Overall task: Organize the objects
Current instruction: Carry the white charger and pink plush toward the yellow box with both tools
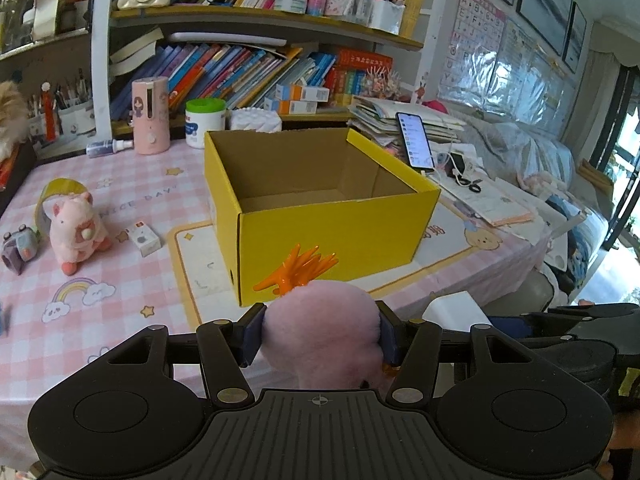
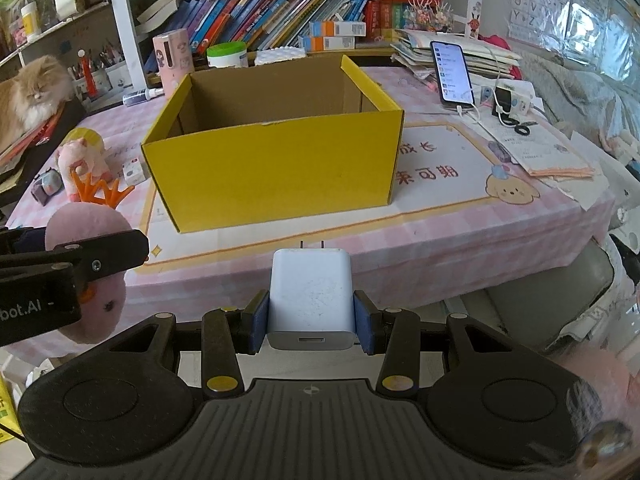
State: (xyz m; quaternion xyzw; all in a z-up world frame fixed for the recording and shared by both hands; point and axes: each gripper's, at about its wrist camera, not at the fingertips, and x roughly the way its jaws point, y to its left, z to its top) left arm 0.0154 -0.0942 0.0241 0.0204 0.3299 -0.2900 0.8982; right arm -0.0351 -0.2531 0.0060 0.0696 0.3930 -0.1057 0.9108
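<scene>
An open yellow cardboard box (image 1: pixel 332 236) stands empty on the pink checked table; it also shows in the right wrist view (image 2: pixel 276 172). My left gripper (image 1: pixel 320 336) is shut on a pink plush toy with orange spikes (image 1: pixel 320 320), held in front of the box's near corner. In the right wrist view that toy (image 2: pixel 86 220) and the left gripper sit at the left. My right gripper (image 2: pixel 312 320) is shut on a white USB charger plug (image 2: pixel 310 296), held short of the table's front edge, prongs toward the box.
A pink plush pig (image 1: pixel 78 232), a small white box (image 1: pixel 144 238) and a small grey toy (image 1: pixel 16 248) lie left of the box. A phone (image 1: pixel 416 140), cables and papers lie right. Bottles and bookshelves stand behind. A cat (image 2: pixel 28 96) rests at far left.
</scene>
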